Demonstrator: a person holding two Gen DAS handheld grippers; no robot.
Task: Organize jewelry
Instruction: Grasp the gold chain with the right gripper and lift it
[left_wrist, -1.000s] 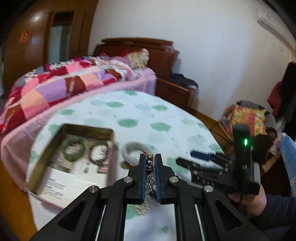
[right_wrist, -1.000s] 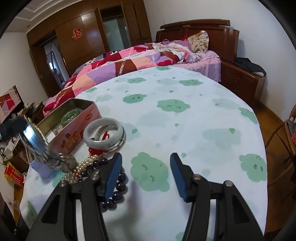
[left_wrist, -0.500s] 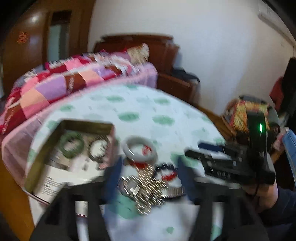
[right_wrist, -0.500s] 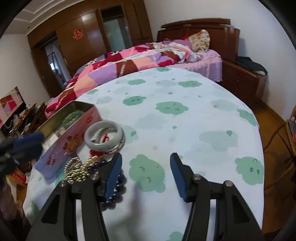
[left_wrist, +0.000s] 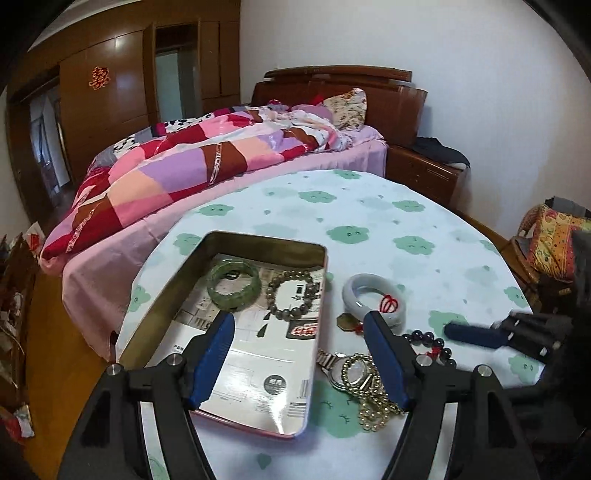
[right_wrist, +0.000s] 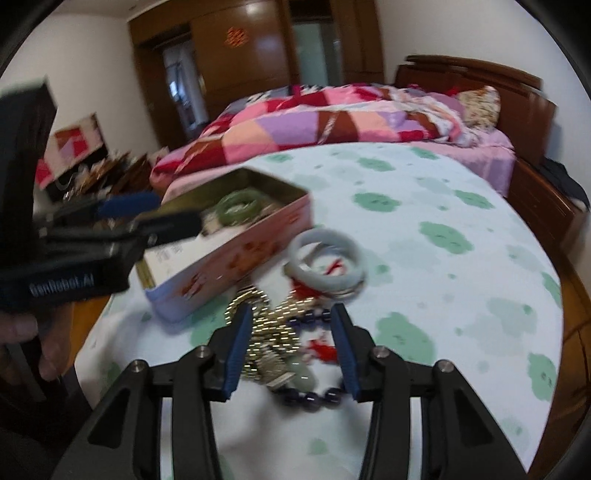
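- Beside the tin (right_wrist: 236, 254), right tongs (right_wrist: 291, 350) are closing around the jewelry heap (right_wrist: 273, 332) (not yet pinching).
- Left tongs (left_wrist: 299, 358) are hanging spread, empty, over that tin's rim.

**Tin at lower left, loose jewelry to its right**

On the table (left_wrist: 388, 229), the tin (left_wrist: 162, 302) holds a bangle (left_wrist: 233, 284) left of a bead bracelet (left_wrist: 291, 295). Right of it lie another bangle (left_wrist: 373, 299), a watch (left_wrist: 341, 365) and a bead chain (left_wrist: 373, 402). A bed (left_wrist: 207, 166) stands behind.

bed (left_wrist: 258, 162): patchwork quilt (left_wrist: 177, 166) | wardrobe (left_wrist: 122, 92) | nightstand (left_wrist: 424, 173) | chair (left_wrist: 546, 236)
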